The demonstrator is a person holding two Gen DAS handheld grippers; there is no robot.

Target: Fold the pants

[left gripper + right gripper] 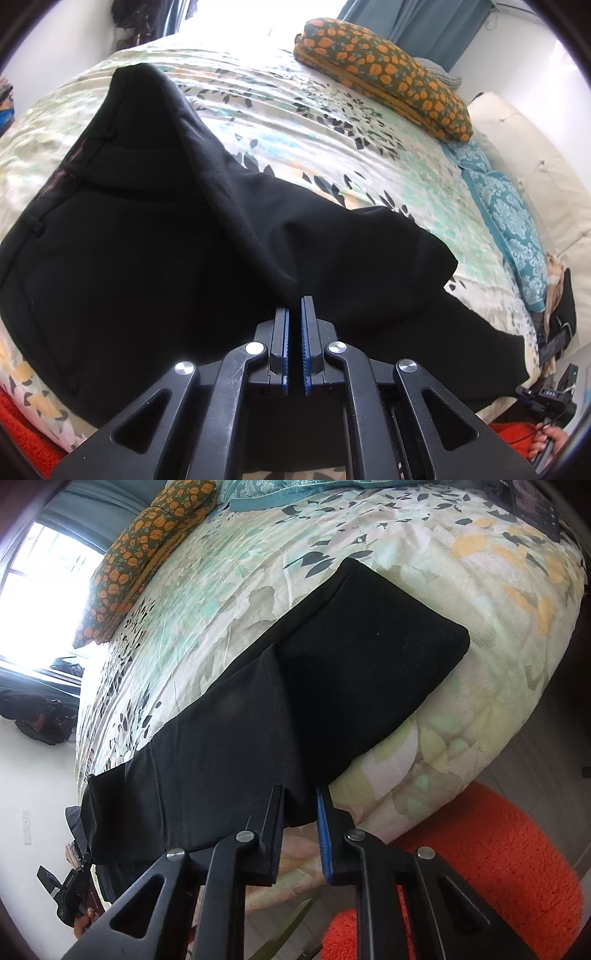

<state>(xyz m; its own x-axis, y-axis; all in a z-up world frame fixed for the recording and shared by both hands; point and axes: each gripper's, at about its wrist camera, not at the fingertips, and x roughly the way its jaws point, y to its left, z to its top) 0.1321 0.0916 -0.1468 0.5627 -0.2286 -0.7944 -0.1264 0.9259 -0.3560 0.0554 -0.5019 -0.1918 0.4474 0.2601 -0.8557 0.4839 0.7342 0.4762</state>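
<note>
Black pants [155, 240] lie on a floral bedspread [295, 122]. In the left wrist view my left gripper [294, 306] is shut on a raised fold of the pants, lifting it into a ridge. The waistband with belt loops lies at the left. In the right wrist view the pants [332, 672] stretch from the leg end at upper right to lower left. My right gripper [300, 794] is open, its jaws straddling the near edge of the pants. The other gripper shows at the lower left of that view [66, 890].
A folded orange-flowered blanket [384, 74] and a teal patterned cloth [513, 229] lie at the bed's far side. An orange shaggy rug [498, 867] covers the floor by the bed's edge. A window and blue curtains are behind.
</note>
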